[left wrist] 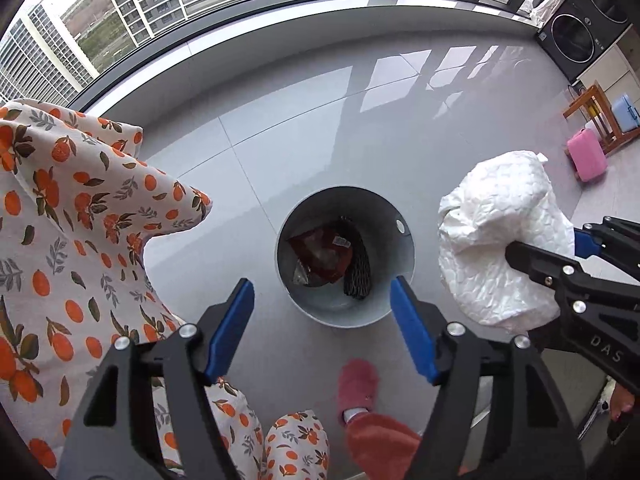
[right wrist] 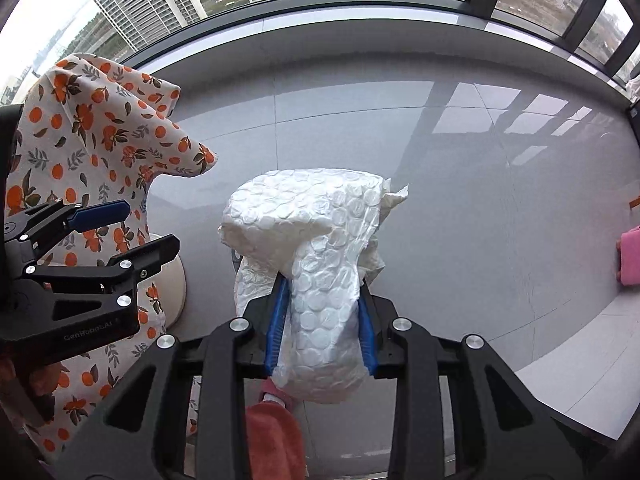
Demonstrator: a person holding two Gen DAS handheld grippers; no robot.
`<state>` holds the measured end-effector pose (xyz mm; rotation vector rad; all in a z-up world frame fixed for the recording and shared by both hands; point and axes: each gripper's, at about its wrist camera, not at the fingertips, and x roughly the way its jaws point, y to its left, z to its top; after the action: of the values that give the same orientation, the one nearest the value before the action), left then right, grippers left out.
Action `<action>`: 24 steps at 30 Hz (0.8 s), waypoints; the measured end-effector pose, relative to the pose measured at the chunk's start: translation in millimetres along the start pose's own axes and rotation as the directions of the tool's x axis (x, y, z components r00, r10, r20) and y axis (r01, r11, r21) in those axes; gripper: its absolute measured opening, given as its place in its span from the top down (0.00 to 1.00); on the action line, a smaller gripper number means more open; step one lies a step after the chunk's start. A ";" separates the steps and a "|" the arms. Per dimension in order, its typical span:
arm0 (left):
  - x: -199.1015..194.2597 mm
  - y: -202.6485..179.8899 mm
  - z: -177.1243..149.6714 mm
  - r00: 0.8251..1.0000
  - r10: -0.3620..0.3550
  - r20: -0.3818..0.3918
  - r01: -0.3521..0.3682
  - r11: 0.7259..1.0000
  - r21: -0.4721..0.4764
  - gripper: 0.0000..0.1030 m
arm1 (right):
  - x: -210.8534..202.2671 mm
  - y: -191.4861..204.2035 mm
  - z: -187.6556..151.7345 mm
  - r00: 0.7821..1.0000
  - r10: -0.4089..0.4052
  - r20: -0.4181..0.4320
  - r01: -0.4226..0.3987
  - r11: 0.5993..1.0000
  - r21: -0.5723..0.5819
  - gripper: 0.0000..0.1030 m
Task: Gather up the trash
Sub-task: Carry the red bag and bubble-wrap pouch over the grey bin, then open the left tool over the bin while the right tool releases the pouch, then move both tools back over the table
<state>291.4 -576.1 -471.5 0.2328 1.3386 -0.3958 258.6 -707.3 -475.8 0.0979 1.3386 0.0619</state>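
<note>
The bubble wrap (right wrist: 316,280), a crumpled white wad, sits clamped between the jaws of the right gripper (right wrist: 320,320), the blue pads pressing on its narrow lower part while the bulk of the wad bulges out beyond the fingertips toward twelve o'clock in the right wrist view. Its long axis runs roughly along the fingers, so most of its mass hangs ahead of the grip, not at it.

The relation that matters is wad to bin. In the left wrist view the bubble wrap (left wrist: 500,240) hangs at about three o'clock from the bin (left wrist: 344,258), near its rim but off to the side, not over the mouth. The bin is a round grey tub standing on the floor (left wrist: 320,128), open at the top, with a dark red wrapper (left wrist: 324,254) and a dark ribbed item already lying inside. To my reading, the right gripper (left wrist: 552,264) must carry its load toward nine o'clock in that view until the wad is above the opening before letting go; released where it is, it would likely land on the floor beside the tub.

The left gripper (left wrist: 322,324) hangs almost directly above the bin with its jaws wide and nothing between them. An orange-print cloth (left wrist: 72,220) drapes at nine o'clock from the bin, and a slippered foot (left wrist: 358,384) stands at six o'clock.
</note>
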 end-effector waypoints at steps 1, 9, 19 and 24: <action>-0.9 4.3 -2.5 1.000 0.013 -0.001 -0.013 1.000 -0.009 0.31 | 3.5 4.5 1.4 1.000 0.005 -0.001 -0.005 1.000 -0.008 0.67; -7.2 29.9 -17.8 0.999 0.044 -0.012 -0.044 0.996 -0.071 0.31 | 24.2 24.4 15.1 1.000 -0.013 -0.002 0.013 0.998 -0.062 0.47; -42.7 36.3 -21.3 0.999 0.048 0.024 -0.045 0.993 -0.109 0.31 | 9.5 31.8 23.1 0.999 -0.053 -0.005 0.052 0.993 -0.106 0.33; -94.1 47.8 -32.4 0.996 0.061 0.058 -0.053 0.989 -0.140 0.31 | -31.4 53.3 25.5 0.999 -0.025 0.022 0.028 0.990 -0.139 0.33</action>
<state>265.1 -506.5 -390.0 0.1421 1.2895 -0.2587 276.7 -658.4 -433.9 -0.0378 1.3117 0.1312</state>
